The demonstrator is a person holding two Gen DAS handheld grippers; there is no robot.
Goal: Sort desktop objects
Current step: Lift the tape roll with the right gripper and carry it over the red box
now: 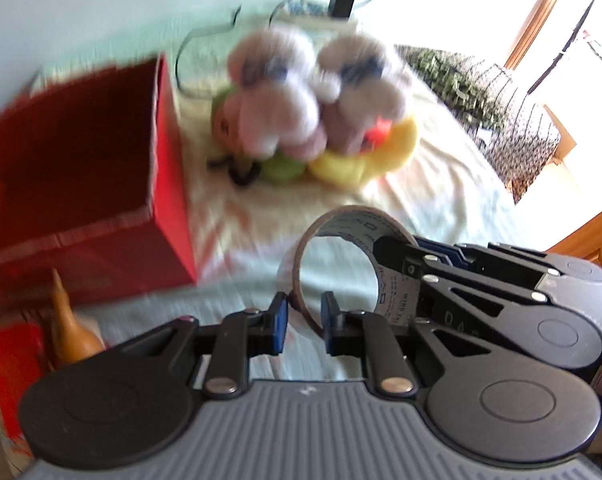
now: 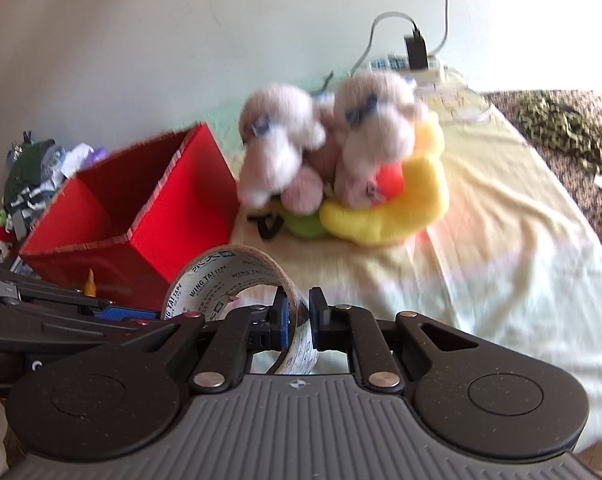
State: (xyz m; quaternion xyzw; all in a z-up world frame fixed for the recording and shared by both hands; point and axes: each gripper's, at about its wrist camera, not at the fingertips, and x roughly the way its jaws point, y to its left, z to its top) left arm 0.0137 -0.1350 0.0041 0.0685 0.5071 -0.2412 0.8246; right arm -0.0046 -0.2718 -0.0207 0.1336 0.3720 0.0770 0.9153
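- The roll of packing tape (image 2: 237,280) stood on edge, lifted off the cloth-covered surface (image 2: 481,280), with its printed core facing the right wrist camera.
- The right tongs (image 2: 299,312) were clamped on the roll's wall, one pad inside the ring and one outside; that grip probably kept the hoop from swinging.
- The left tongs (image 1: 304,312) straddled the ring's wall at another point on the same roll (image 1: 341,240). The gap between the blue pads (image 1: 280,316) looked wider than the tape wall, so they appeared parted, not pinching.
- With both tools at one roll, this read as a handover, though which side was giving and which receiving could not be told.
- The red box (image 1: 101,184) stood open-topped just to the left of the roll, and what showed of its interior looked empty. It seemed the likely bin for sorted items, which would explain why the tape was carried at about rim height near its corner.
- A pile of plush toys (image 2: 333,160), pale dogs over yellow and green ones, lay behind on the cloth, near the box but apart from it, and appeared yet to be sorted.
- A small wooden figure (image 1: 67,328) stood by the box's near wall.
- A charger and its cable (image 2: 415,50) lay at the far edge by the wall.
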